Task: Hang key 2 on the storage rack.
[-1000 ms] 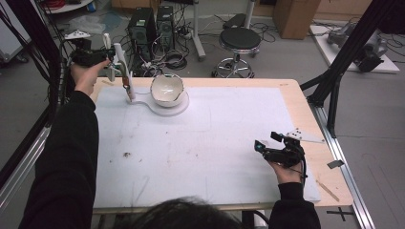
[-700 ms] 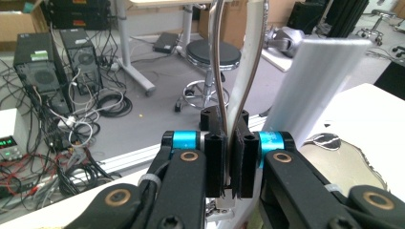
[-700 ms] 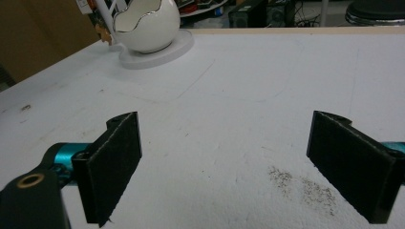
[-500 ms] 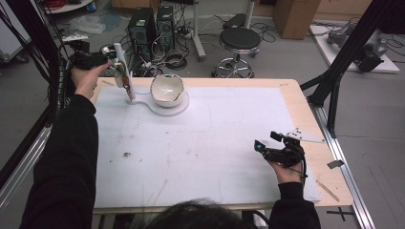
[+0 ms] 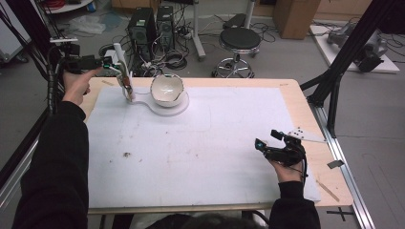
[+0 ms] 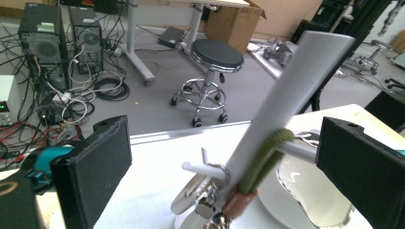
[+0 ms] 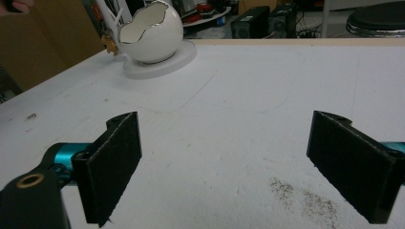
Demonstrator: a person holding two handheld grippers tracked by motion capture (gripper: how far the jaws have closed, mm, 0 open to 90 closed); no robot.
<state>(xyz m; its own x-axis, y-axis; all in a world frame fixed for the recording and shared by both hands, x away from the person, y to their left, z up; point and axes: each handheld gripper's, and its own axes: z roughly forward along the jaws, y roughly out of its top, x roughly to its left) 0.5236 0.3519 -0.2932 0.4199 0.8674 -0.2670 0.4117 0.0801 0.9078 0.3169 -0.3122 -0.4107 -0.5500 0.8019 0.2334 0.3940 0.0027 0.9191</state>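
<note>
We are working at the far left corner of the surface [image 5: 200, 157], where a white stand [image 5: 165, 106] carries an eggshell-shaped ceramic bowl [image 5: 167, 89] and a slanted white post [image 6: 286, 109] with small pegs. Our left claw [image 5: 114, 64] is hovering level around that post: its jaws have just been opening and are now standing wide, with the post and a green loop [image 6: 265, 160] on one peg between them, but the pads are not pressing on anything. Small trinkets [image 6: 224, 210] are hanging at the foot of the post — too blurred for us to name them.

Our right claw [image 5: 267, 143] is resting well apart, near the right edge of the surface, jaws wide and holding nothing; from its own view we are looking across the bare white mat [image 7: 248, 95] toward the bowl [image 7: 150, 33].

We are judging the stand light and top-heavy, so a sideways nudge on the post could tip it or slide it. The bowl looks thin, glossy and jagged at the rim — fragile and slippery, better left alone. The hanging pieces will probably be small and free-swinging; we are thinking the safest hold is on a loop itself, just beside its peg, with a gentle squeeze and a lift along the peg.
</note>
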